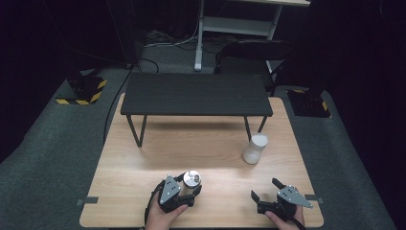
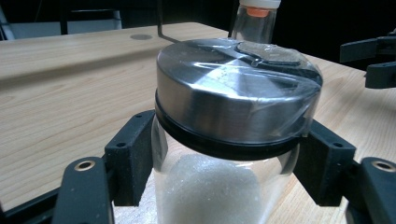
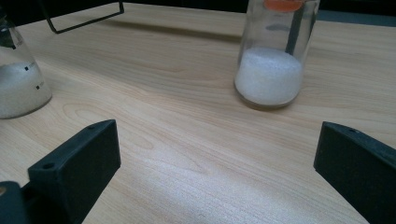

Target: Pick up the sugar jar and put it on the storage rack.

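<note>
Left tool [image 1: 190,192], nearest the tabletop's front edge: its jaws are clamped on the glass jar [image 2: 224,186] just below the steel lid [image 2: 238,88], one pad on each side of the neck. The jar stands upright on the tabletop [image 1: 201,148] and holds white granules. Right tool [image 1: 266,190], well to the side of the left tool: jaws spread wide, nothing between them. Ahead of the right tool stands a second jar [image 3: 275,56] with white granules and an orange collar, apart from its pads. Beyond both tools, a low black bench [image 1: 196,93] sits across the tabletop's far end.
</note>
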`<action>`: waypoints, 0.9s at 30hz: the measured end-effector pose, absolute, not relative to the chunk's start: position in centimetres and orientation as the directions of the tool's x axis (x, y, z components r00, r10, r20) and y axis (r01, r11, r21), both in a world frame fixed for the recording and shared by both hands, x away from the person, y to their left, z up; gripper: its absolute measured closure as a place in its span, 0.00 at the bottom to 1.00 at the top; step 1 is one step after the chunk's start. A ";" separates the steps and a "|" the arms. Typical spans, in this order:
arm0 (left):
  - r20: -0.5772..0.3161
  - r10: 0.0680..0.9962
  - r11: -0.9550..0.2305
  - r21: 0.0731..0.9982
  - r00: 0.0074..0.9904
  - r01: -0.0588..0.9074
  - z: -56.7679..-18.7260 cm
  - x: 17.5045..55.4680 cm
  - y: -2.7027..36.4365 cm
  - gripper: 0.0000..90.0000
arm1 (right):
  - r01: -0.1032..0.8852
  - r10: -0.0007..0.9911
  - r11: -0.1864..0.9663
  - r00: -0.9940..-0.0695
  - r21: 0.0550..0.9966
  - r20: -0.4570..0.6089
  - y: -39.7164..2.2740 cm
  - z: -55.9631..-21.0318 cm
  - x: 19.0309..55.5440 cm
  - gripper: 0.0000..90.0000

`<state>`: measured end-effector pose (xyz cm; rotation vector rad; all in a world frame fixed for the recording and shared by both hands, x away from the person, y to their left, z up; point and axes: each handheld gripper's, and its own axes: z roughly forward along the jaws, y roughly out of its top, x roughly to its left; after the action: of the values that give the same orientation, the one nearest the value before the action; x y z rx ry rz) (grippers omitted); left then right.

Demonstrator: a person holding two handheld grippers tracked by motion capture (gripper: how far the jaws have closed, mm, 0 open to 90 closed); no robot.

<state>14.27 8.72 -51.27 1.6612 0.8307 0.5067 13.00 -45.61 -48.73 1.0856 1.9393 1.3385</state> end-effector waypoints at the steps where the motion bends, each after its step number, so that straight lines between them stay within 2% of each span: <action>1: -0.100 0.748 -0.094 0.963 0.656 0.254 -51.3 14.2 8.7 0.33 | 0.312 0.848 0.182 -0.530 0.933 0.012 -45.6 -48.7 13.0 0.00; 13: -0.105 0.761 -0.073 0.967 0.640 0.245 -51.3 14.0 8.8 0.33 | 0.312 0.848 0.181 -0.530 0.933 0.012 -45.6 -48.7 13.0 0.00; 27: -0.085 0.822 -0.031 0.981 0.564 0.193 -48.8 13.4 9.5 0.33 | 0.311 0.860 0.199 -0.509 0.929 -0.014 -45.3 -48.6 12.8 0.00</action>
<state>13.36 9.45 -48.80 1.5532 0.8903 0.6302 12.81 -45.29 -48.59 1.0878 1.9288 1.2991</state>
